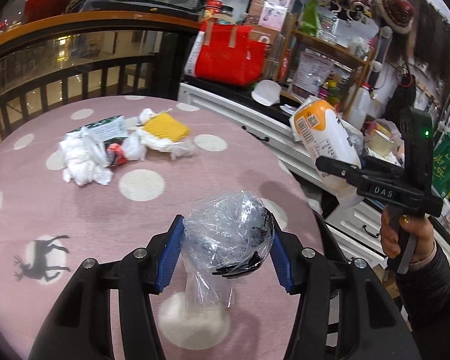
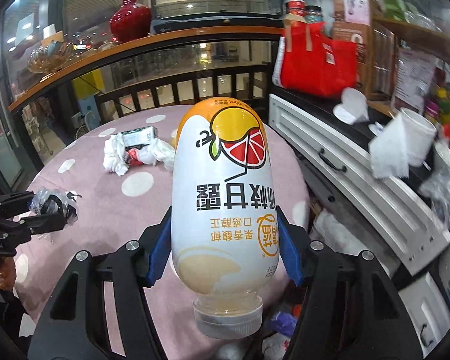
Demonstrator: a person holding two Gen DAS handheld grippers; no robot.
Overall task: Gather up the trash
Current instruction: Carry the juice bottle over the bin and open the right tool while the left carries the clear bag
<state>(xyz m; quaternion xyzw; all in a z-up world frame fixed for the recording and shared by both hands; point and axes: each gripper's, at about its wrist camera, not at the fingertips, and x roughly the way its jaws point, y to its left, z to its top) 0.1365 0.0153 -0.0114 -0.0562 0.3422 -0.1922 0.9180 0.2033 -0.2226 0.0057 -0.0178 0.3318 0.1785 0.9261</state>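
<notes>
My left gripper (image 1: 225,219) is shut on a crumpled ball of clear plastic wrap (image 1: 225,237) with black bits in it, held above the pink dotted table (image 1: 165,210). My right gripper (image 2: 222,210) is shut on a white and orange drink bottle (image 2: 222,180), cap end toward the camera, over the table's right edge. In the left wrist view the same bottle (image 1: 324,141) hangs at the right, beyond the table, in the right gripper (image 1: 339,165). The left gripper (image 2: 45,207) shows at the left of the right wrist view. A trash pile lies on the far side: white tissues (image 1: 84,162), a green packet (image 1: 108,126), a yellow cloth (image 1: 165,126).
A white drawer cabinet (image 2: 345,156) stands close along the table's right side, with a red bag (image 1: 228,57) and a white cap (image 1: 265,91) on top. A dark railing (image 1: 75,81) runs behind the table. Crumpled scraps (image 2: 282,324) lie below the table's right edge.
</notes>
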